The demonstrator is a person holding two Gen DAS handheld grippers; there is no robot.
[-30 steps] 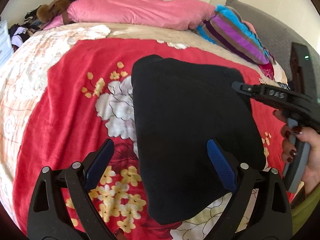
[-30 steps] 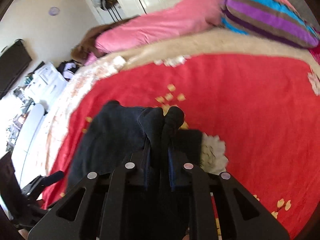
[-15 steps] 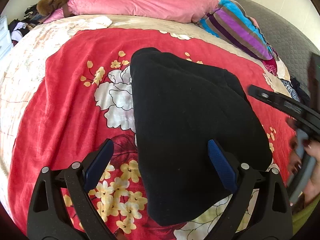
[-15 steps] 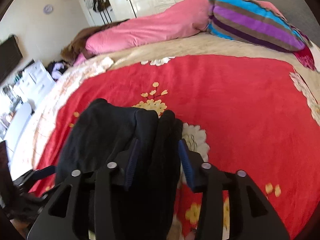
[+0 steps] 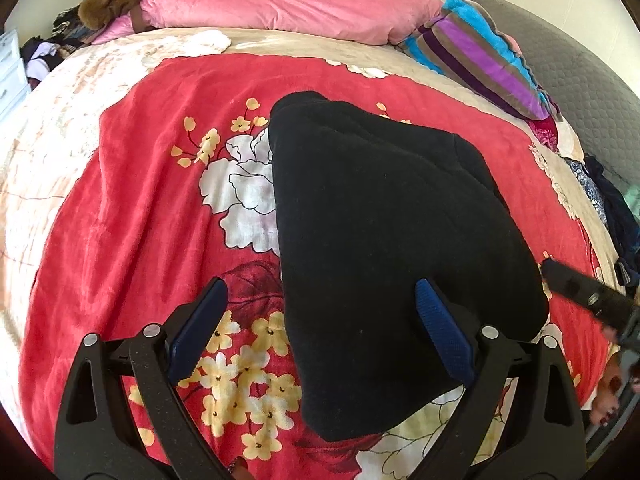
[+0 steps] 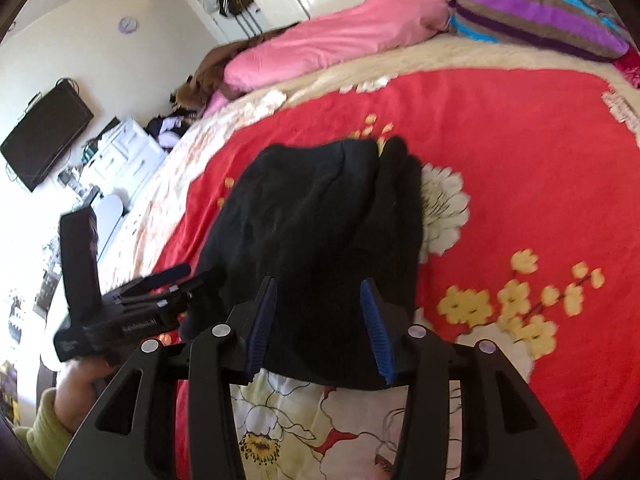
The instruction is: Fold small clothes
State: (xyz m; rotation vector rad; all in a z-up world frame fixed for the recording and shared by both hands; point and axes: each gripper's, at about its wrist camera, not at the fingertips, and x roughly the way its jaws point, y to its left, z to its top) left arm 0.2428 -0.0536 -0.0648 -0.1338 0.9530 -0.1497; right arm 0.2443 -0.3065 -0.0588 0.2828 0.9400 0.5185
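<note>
black garment (image 5: 384,248) lies folded flat on the red floral blanket (image 5: 132,216) that covers the bed, with a pink duvet (image 5: 280,4) and a striped pillow (image 5: 480,64) beyond it near the headboard. the left gripper (image 5: 320,332) hovers over the garment's near edge with its blue pads spread wide, gripping nothing. the right gripper (image 6: 320,320) sits at the garment's other side, its jaws parted a moderate way; the cloth lies under the gap, and the pads do not press on it.
</note>
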